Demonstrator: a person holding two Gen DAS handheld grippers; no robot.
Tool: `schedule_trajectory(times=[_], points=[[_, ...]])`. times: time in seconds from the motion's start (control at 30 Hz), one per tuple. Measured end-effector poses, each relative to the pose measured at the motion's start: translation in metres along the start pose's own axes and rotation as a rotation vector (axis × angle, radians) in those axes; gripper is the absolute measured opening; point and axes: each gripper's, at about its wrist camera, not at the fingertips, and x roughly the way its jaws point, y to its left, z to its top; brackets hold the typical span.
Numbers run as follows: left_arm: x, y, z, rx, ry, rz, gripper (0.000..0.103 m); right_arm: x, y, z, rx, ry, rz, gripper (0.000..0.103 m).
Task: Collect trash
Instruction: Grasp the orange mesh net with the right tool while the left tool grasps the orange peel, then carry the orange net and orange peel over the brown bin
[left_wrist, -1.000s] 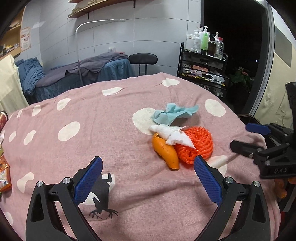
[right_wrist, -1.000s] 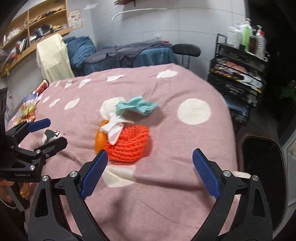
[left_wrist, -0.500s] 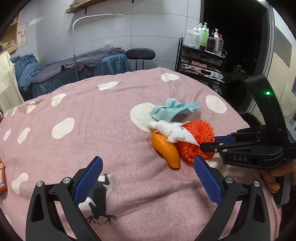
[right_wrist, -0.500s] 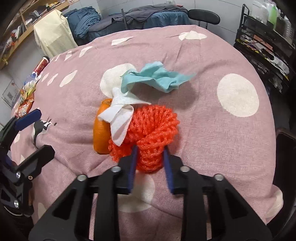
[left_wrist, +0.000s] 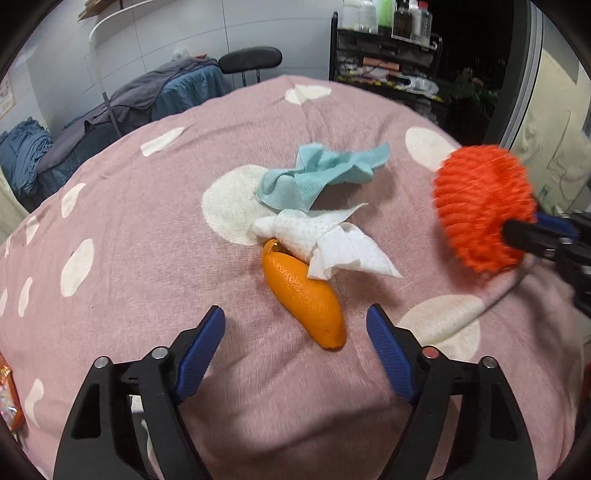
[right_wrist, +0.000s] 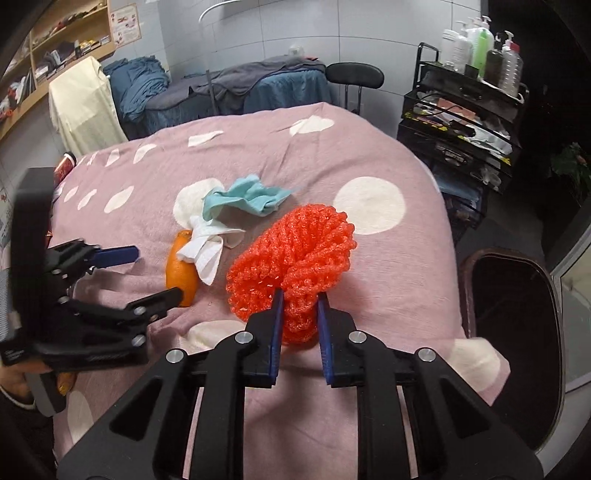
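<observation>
Right tool (right_wrist: 298, 314) pinches red foam net (right_wrist: 291, 254); left tool (left_wrist: 295, 343) gapes wide by orange peel (left_wrist: 303, 295)

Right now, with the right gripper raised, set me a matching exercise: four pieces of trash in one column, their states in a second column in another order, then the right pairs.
Things:
1. red foam net
2. orange peel
3. white tissue
4. teal cloth

States:
A. lying on the pink blanket, partly under the white tissue
B. crumpled, farthest from the grippers
C. pinched in the right gripper, lifted off the blanket
D. draped over one end of the orange peel

Pairs: 1-C, 2-A, 3-D, 4-B
</observation>
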Motion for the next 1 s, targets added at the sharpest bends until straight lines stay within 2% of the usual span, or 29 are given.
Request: schedule_trajectory(times=[0.1, 0.2, 0.23, 0.27, 0.47, 0.73, 1.0], points=[[0.009, -0.003, 0.007, 0.026, 0.023, 0.022, 0.074, -0.013, -0.012, -0.004, 0.033, -0.02, 0.005, 0.018], [0.016, -0.002, 0.011, 0.029, 0.039, 0.027, 0.055, -0.023, -0.02, -0.009, 0.058, -0.051, 0.01, 0.018], [0.016, -0.001, 0.011, 0.02, 0.045, 0.01, 0.047, -0.025, -0.021, -0.011, 0.062, -0.06, 0.009, 0.018], [0.016, 0.001, 0.011, 0.007, 0.045, -0.01, 0.044, -0.028, -0.024, -0.013, 0.067, -0.07, 0.008, 0.018], [0.0, 0.015, 0.0, -0.09, 0.005, -0.051, 0.037, -0.036, -0.036, -0.023, 0.103, -0.103, 0.012, 0.018], [-0.042, 0.025, -0.027, -0.19, -0.112, -0.079, 0.034, -0.042, -0.053, -0.033, 0.163, -0.128, 0.019, 0.018], [-0.078, 0.007, -0.038, -0.193, -0.23, -0.107, 0.034, -0.056, -0.07, -0.045, 0.211, -0.169, 0.0, 0.018]])
